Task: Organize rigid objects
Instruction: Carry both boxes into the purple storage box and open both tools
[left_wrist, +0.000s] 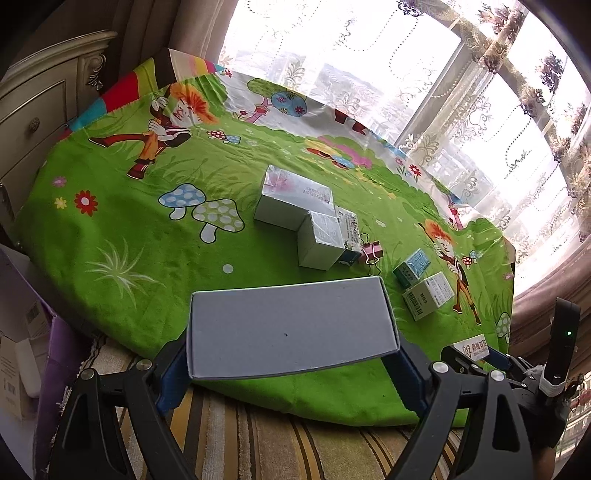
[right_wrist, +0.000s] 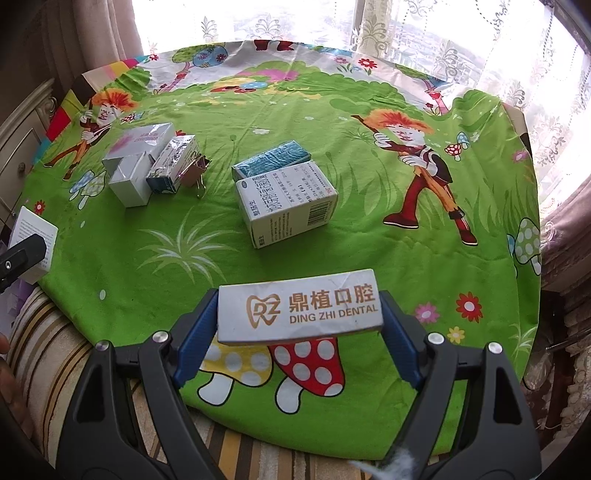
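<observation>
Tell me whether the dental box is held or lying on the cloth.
Held. The dental box sits clamped between the right gripper's blue fingers, raised above the cloth; mushroom print shows beneath it.

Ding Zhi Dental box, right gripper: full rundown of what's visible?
The Ding Zhi Dental box is a slim white carton, apparently cardboard, printed with a gold tooth logo, Chinese characters and "DING ZHI DENTAL". It lies flat, long side across, clamped at both ends between the blue pads of the right gripper, held above the green cartoon cloth. Edges slightly scuffed; closed.

Both wrist views face windowward over one green cloth (left_wrist: 110, 229).
</observation>
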